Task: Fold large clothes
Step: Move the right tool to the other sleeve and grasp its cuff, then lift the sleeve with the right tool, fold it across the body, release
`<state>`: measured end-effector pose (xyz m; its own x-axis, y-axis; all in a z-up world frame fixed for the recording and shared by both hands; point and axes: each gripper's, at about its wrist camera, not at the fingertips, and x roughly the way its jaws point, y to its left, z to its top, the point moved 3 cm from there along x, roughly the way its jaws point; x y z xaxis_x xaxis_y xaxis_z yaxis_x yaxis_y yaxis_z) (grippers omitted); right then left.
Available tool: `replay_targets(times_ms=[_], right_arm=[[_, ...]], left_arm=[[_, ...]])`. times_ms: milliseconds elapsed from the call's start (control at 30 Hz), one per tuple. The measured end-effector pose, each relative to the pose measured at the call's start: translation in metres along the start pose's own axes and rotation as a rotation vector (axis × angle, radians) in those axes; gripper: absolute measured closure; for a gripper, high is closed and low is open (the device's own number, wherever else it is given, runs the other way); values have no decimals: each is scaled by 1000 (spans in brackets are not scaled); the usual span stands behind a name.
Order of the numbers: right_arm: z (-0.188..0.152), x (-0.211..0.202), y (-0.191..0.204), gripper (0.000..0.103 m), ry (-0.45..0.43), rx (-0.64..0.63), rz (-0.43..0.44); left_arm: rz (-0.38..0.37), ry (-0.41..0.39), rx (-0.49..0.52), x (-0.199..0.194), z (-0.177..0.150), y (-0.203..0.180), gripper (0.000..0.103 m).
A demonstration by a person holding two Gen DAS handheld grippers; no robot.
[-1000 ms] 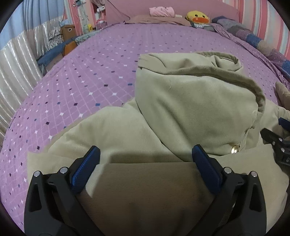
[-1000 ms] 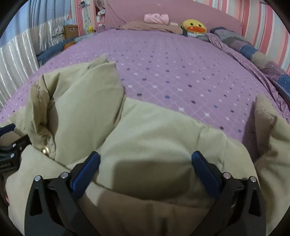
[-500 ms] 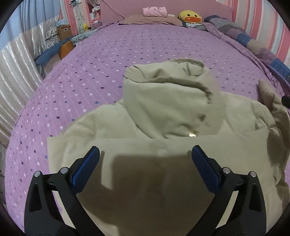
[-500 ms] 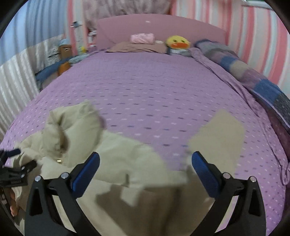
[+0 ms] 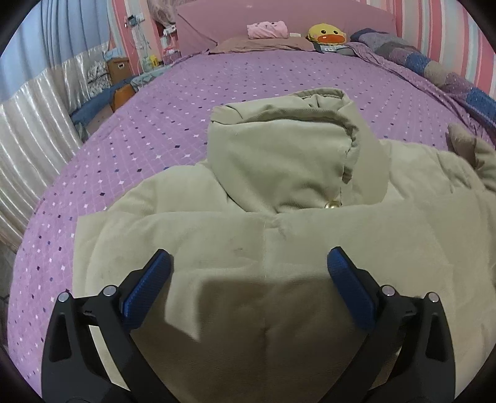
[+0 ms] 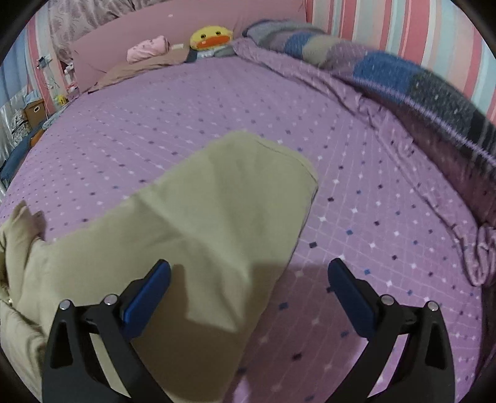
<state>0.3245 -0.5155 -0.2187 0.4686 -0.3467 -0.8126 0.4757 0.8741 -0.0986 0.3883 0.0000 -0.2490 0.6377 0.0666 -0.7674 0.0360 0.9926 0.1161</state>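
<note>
A large beige hooded corduroy jacket (image 5: 279,223) is seen spread on the purple diamond-patterned bedsheet (image 5: 148,130), directly ahead of and beneath the left gripper (image 5: 248,269). The blue-padded fingers (image 5: 148,291) of that gripper are held wide apart, with nothing clamped between them; the jacket's body lies in the gap and beyond both fingertips. The hood (image 5: 279,155) is laid flat past the fingertips, and a small brass snap (image 5: 332,204) is visible at its base, ahead of the right-hand finger.

The right gripper (image 6: 248,276) is likewise spread wide and holds nothing. The jacket's beige sleeve (image 6: 223,210) is stretched from beneath its left-hand finger (image 6: 148,297) outwards past the tips, the cuff end resting on the bedsheet (image 6: 372,186); bare sheet lies under the right-hand finger.

Far beyond the fingers, a yellow duck plush toy (image 5: 326,34) and a pink folded cloth (image 5: 268,29) are set by the headboard. A brown cardboard storage box (image 5: 117,69) stands off the bed, far to the left; its contents cannot be made out. A patchwork blue-and-grey quilt (image 6: 387,71) is bunched along the far right.
</note>
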Motion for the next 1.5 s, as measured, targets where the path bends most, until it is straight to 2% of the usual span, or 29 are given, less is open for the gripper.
replay_targets(times_ms=[133, 267, 300, 333, 400, 467, 500, 533, 600, 733, 900, 1067, 1200, 1400, 1500], right_arm=[[-2, 28, -15, 2, 43, 102, 121], [-15, 47, -10, 3, 75, 138, 177], [-17, 49, -9, 9, 75, 144, 185], [-19, 50, -8, 22, 73, 151, 206], [-20, 51, -3, 37, 66, 133, 204], [-17, 51, 4, 57, 68, 91, 208], [-16, 49, 4, 78, 70, 77, 207], [-13, 45, 5, 89, 69, 61, 206], [-10, 30, 7, 93, 46, 44, 227], [-7, 0, 2, 95, 17, 17, 249], [-11, -47, 4, 95, -28, -40, 251], [-17, -96, 17, 95, -61, -90, 293], [-23, -133, 41, 95, -84, -133, 341], [-32, -172, 90, 95, -100, -208, 407], [-39, -188, 117, 95, -98, -240, 463]], left_arm=[[8, -11, 6, 4, 2, -3, 3], [-18, -2, -12, 7, 2, 2, 3], [-21, 0, -12, 8, 1, 4, 3], [-22, 2, -11, 9, 2, 3, 3], [-24, 11, -9, 9, 0, 7, 3], [-28, 38, -6, 9, 2, 10, 3], [-30, 54, -4, 9, 4, 10, 3], [-34, 76, -2, 8, 7, 11, 3], [-47, 104, -10, 4, 11, 12, 3], [-69, 131, -2, -11, 13, 8, 3], [-66, 102, 54, -43, 5, -4, 3], [-62, 81, 88, -69, -2, -13, 3], [-57, 90, 60, -81, -7, 7, 3], [-72, 101, -23, -96, -10, 59, 3], [-40, 92, -29, -101, -5, 77, 3]])
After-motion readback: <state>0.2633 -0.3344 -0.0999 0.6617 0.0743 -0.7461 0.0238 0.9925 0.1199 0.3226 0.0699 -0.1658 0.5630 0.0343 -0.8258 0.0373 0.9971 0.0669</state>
